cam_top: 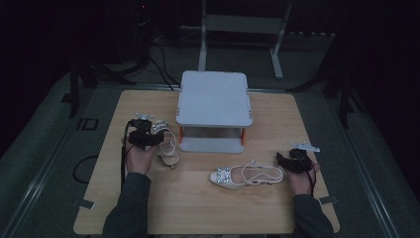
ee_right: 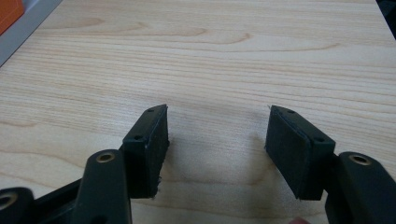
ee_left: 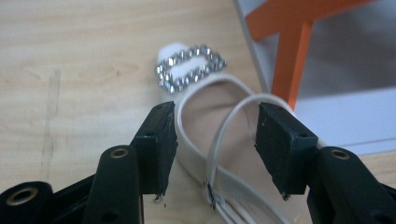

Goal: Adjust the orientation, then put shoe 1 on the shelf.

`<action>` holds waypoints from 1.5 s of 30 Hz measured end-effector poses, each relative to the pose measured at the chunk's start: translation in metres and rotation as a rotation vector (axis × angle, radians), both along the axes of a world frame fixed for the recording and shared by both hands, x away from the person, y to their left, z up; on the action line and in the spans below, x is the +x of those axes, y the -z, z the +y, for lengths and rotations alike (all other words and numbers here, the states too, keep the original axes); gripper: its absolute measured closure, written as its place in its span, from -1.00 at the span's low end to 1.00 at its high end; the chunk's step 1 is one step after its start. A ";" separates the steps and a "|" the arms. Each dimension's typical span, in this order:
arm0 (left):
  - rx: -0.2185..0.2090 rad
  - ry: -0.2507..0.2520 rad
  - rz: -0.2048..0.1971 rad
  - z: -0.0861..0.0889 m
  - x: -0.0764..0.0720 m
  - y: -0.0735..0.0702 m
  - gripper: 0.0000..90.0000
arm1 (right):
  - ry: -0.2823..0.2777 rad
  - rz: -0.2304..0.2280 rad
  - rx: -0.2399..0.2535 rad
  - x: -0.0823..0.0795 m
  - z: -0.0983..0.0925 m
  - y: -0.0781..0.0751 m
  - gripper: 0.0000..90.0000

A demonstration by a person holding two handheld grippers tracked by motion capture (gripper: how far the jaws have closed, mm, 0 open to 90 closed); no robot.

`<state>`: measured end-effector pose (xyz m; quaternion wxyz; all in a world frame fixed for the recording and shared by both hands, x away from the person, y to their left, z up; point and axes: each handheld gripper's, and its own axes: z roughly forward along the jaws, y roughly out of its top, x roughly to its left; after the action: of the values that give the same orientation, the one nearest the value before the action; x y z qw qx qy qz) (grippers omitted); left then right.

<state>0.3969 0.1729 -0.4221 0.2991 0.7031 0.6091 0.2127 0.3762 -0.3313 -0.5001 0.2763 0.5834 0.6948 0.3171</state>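
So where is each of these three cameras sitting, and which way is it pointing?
High view: above the person's side, looking forward and down at the light wooden table; both forearms and each hand-held gripper show.
Left gripper view: rides the left hand-held gripper, facing the white slingback shoe with a rhinestone buckle; its black jaws show.
Right gripper view: rides the right hand-held gripper, facing bare tabletop.
All share the table.

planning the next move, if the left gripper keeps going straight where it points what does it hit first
Probably the shoe between its open jaws: the left gripper straddles the heel end, facing the jewelled buckle. Depth is unclear.
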 end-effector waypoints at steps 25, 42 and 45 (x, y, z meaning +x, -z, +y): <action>0.012 -0.054 0.245 0.007 0.010 0.019 0.33 | 0.007 0.000 0.003 0.000 -0.001 0.000 -0.13; -0.064 -0.010 0.300 0.018 0.021 0.025 0.82 | 0.006 0.005 0.004 0.000 -0.001 0.000 -0.14; -0.049 0.016 0.310 0.017 0.024 0.023 0.84 | 0.007 0.006 0.005 0.000 -0.001 0.000 -0.14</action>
<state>0.4205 0.1903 -0.4455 0.2200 0.7248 0.6474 0.0842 0.3763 -0.3324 -0.5002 0.2739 0.5875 0.6929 0.3159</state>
